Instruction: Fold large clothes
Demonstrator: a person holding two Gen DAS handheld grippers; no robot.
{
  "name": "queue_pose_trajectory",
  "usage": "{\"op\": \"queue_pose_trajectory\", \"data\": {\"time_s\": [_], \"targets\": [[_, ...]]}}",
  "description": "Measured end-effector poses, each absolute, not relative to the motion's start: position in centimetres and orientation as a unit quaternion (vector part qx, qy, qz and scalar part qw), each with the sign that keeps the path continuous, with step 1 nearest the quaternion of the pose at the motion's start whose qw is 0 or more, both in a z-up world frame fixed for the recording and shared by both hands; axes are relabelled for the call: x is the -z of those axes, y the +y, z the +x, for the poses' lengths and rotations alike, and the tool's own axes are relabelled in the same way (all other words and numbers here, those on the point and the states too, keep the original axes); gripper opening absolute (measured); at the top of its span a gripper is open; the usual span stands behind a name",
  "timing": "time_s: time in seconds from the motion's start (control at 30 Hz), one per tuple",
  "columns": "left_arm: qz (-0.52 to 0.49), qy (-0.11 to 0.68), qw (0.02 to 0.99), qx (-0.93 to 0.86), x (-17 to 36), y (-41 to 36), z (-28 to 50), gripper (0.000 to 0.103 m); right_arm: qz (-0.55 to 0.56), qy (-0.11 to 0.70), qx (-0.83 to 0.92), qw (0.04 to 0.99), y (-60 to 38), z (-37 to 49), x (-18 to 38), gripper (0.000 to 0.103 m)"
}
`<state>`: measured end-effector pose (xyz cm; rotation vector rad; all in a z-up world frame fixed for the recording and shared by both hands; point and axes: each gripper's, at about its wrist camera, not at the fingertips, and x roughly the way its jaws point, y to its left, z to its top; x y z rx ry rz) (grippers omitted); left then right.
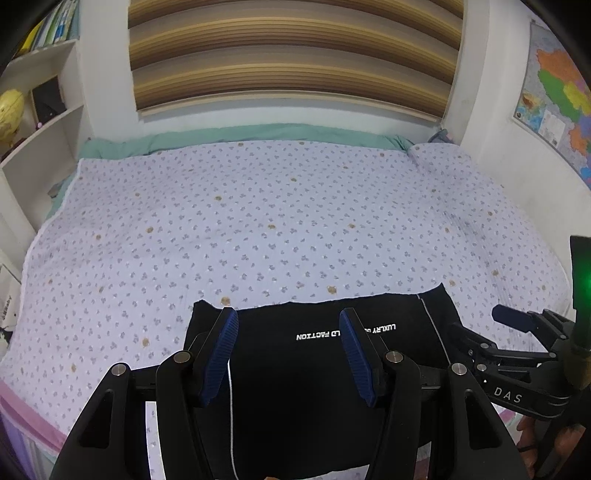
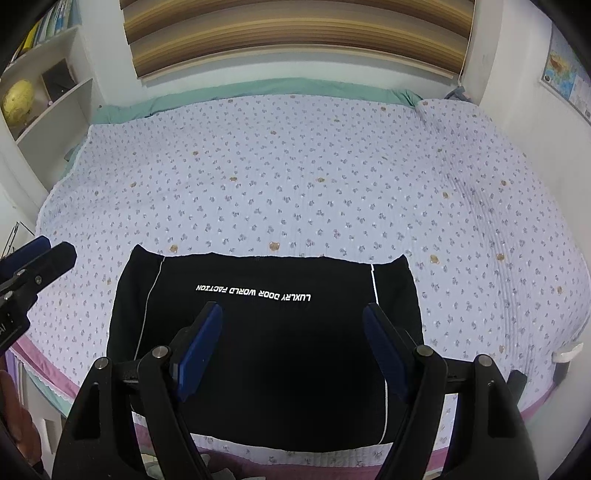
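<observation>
I see the black garment (image 2: 266, 343) folded into a rectangle at the bed's (image 2: 295, 177) near edge, its long axis running from me toward the striped blind (image 2: 295, 33). White lettering reads upside down: "LUXLRY DOOR WORLD FACTION". My left tongs (image 1: 288, 354) and right tongs (image 2: 291, 347) both hover spread wide, gripping nothing.
</observation>
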<state>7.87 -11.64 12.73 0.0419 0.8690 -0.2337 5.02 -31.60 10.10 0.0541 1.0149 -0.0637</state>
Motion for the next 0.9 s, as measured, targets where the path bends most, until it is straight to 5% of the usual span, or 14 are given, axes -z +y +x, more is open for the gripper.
{"op": "queue_pose_trajectory", "data": {"time_s": [0.9], "targets": [[0.04, 0.423, 0.898, 0.117, -11.8, -11.9, 9.0, 0.058, 0.041, 0.512, 0.034, 0.858, -32.9, 6.3, -7.8, 0.08]]}}
